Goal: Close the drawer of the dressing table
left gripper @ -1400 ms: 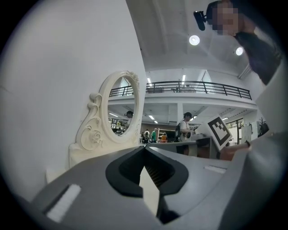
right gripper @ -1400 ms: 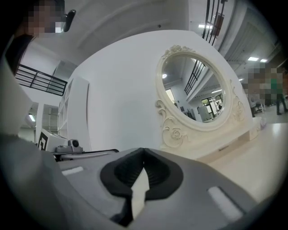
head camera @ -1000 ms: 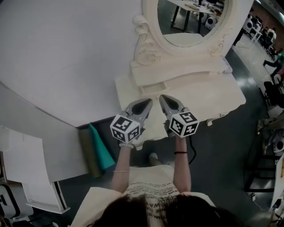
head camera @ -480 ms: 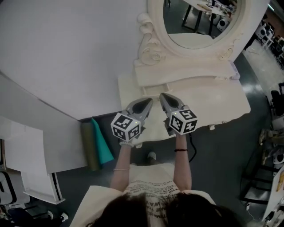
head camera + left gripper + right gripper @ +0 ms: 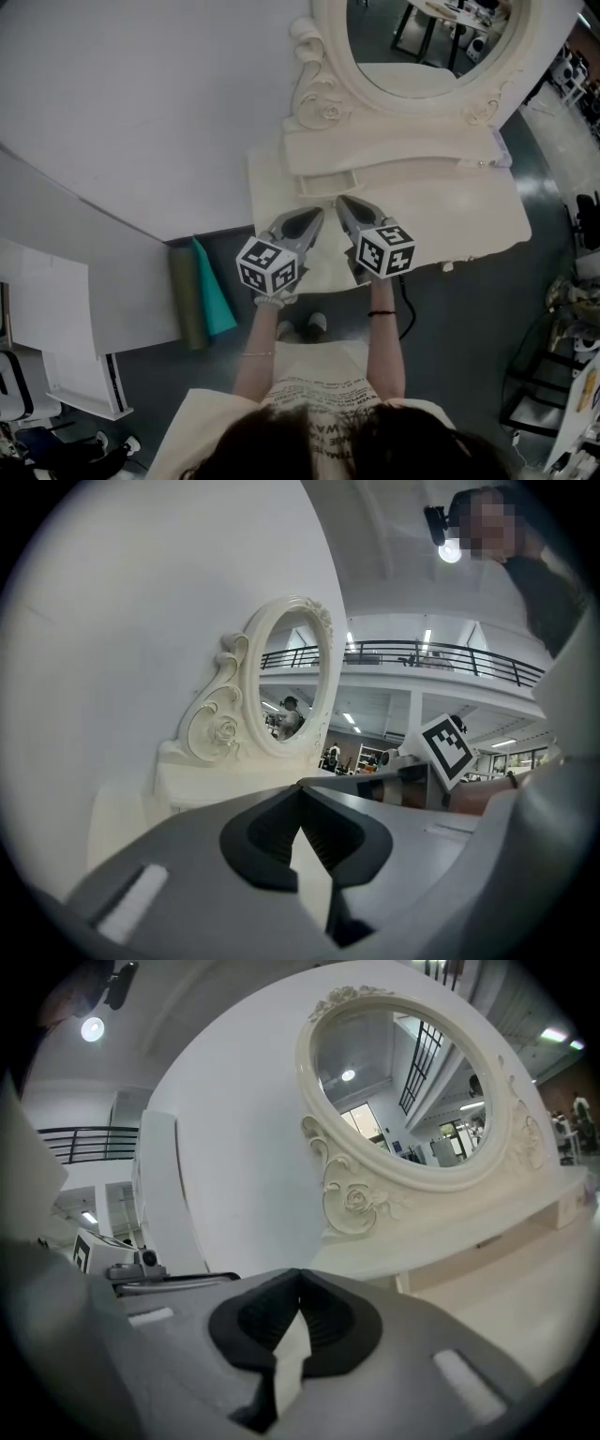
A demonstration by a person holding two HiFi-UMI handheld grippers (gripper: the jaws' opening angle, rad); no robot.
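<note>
A small cream wooden drawer (image 5: 326,181) juts a little from the raised shelf of the cream carved dressing table (image 5: 450,211), just above the centre of the head view, below the oval mirror in its scrolled cream frame (image 5: 323,103). Directly under it in the frame, the grey left gripper (image 5: 316,213) and grey right gripper (image 5: 341,202) point at the drawer side by side, each with its jaws pressed together and holding nothing. This looks like the approach before the push: the next move calls for setting the closed tips squarely on the drawer front and pressing it straight in. The drawer front, and whether either tip touches it, cannot be made out from above; both gripper views show only mirror and wall past their jaws, and the mirror's top is cut off.
</note>
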